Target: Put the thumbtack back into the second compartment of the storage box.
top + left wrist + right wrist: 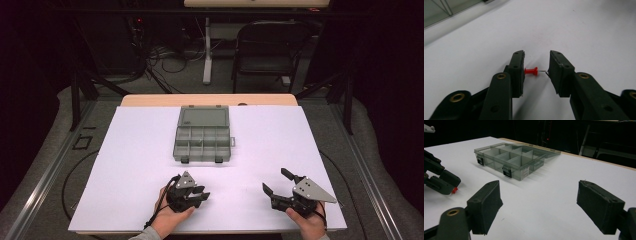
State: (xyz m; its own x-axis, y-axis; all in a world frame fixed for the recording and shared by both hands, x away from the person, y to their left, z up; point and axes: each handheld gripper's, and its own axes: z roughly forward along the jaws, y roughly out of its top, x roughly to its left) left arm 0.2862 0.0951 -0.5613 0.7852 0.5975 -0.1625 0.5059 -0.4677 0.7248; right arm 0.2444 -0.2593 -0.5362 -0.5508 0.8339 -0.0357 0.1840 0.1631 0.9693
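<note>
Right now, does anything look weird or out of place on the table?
A red pushpin lies on its side on the white sheet, between the open left gripper, away from the open box. Nothing looks spilled or broken.

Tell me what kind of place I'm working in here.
Likely a lab recording station: a white-covered table holding a compartment box, a folding chair and tangled cables on the floor behind, dark surroundings.

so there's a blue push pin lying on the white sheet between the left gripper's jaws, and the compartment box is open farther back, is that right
Not quite: the push pin is red, not blue, as the left gripper view shows. The rest holds: it lies on the white sheet between the jaws of the left gripper, head towards one pad and tip towards the other, and the compartment box sits open farther back.
</note>
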